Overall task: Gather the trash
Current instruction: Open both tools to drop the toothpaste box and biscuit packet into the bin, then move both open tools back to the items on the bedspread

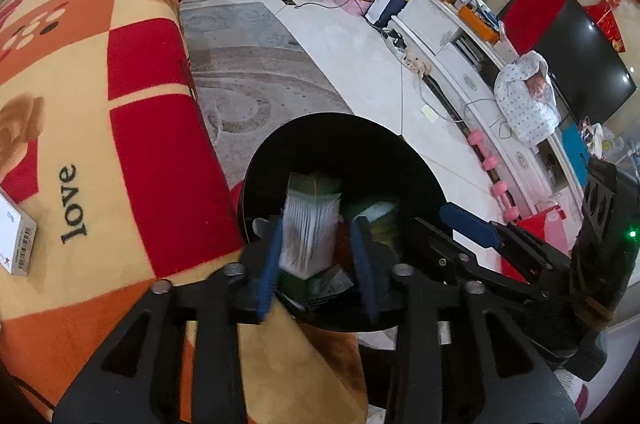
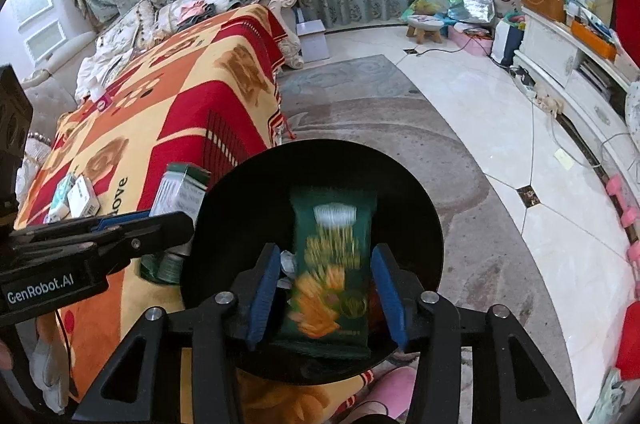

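We hold both grippers over the round black plastic bin (image 2: 400,183) so released trash drops in: left gripper (image 1: 320,264) parted around a white-green carton (image 1: 308,236), right gripper (image 2: 326,292) parted around a blurred green snack packet (image 2: 332,264)

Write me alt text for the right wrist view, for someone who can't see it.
The right claw hangs open over a black bin, with a blurred green snack packet between its blue pads, apparently dropping in. The left claw reaches in from the left beside a green and white box. Behind is a red and orange blanket.
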Action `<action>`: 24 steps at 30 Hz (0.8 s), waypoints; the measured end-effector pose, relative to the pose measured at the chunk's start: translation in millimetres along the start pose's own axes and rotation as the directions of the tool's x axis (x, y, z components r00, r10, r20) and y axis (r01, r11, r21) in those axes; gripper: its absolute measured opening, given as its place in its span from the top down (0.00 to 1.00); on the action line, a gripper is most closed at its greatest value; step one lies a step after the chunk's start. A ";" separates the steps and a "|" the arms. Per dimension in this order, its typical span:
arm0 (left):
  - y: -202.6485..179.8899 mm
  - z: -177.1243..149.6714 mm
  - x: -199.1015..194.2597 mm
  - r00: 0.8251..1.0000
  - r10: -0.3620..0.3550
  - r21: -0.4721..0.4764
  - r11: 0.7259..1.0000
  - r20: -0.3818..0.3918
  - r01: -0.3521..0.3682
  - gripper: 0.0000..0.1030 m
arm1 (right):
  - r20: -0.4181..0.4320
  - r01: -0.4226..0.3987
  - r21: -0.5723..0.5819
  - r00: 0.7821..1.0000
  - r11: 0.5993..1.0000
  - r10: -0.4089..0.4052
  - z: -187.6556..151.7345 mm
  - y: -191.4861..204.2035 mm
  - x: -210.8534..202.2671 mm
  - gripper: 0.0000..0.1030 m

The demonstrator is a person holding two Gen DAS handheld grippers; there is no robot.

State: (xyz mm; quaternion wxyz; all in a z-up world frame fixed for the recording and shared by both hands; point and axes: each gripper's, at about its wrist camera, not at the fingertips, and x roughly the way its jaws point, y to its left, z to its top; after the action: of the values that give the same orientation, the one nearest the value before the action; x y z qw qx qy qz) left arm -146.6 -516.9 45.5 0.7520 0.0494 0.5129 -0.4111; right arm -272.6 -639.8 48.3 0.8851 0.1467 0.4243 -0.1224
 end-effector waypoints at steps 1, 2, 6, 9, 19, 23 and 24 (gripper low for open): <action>0.3 -0.1 -0.3 1.000 -0.002 -0.002 1.000 -0.001 0.002 0.62 | -0.001 -0.004 0.006 1.000 1.000 0.004 -0.1 -0.9 -0.1 0.55; 0.9 -0.7 -1.6 1.000 0.000 -0.001 1.000 0.000 0.000 0.62 | -0.002 -0.002 0.009 1.000 1.000 0.002 -0.4 -1.2 0.0 0.55; 3.3 -2.3 -5.6 1.000 0.018 0.004 1.000 0.007 -0.018 0.62 | -0.012 -0.008 0.018 1.000 1.000 0.008 -1.7 -1.0 0.3 0.55; 7.5 -3.7 -10.6 0.999 0.044 0.003 0.999 0.018 -0.044 0.62 | -0.013 -0.013 0.010 1.000 1.000 0.013 -3.4 4.1 -1.3 0.55; 29.7 -16.6 -35.3 0.988 0.148 -0.016 0.989 0.050 -0.147 0.62 | -0.020 -0.035 -0.031 0.999 0.999 0.034 -6.4 29.1 -4.0 0.55; 42.9 -23.3 -48.1 0.979 0.191 -0.033 0.981 0.067 -0.189 0.62 | -0.025 -0.053 -0.053 0.998 0.997 0.051 -6.4 44.9 -3.3 0.54; 45.8 -24.5 -50.8 0.978 0.199 -0.036 0.980 0.069 -0.197 0.62 | -0.027 -0.056 -0.057 0.998 0.997 0.054 -6.3 48.0 -3.0 0.54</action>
State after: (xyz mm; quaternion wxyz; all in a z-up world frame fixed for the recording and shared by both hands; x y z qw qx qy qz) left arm -140.8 -445.8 59.4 0.8079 0.0746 0.4836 -0.3283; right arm -262.6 -592.7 54.4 0.8866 0.1344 0.4345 -0.0838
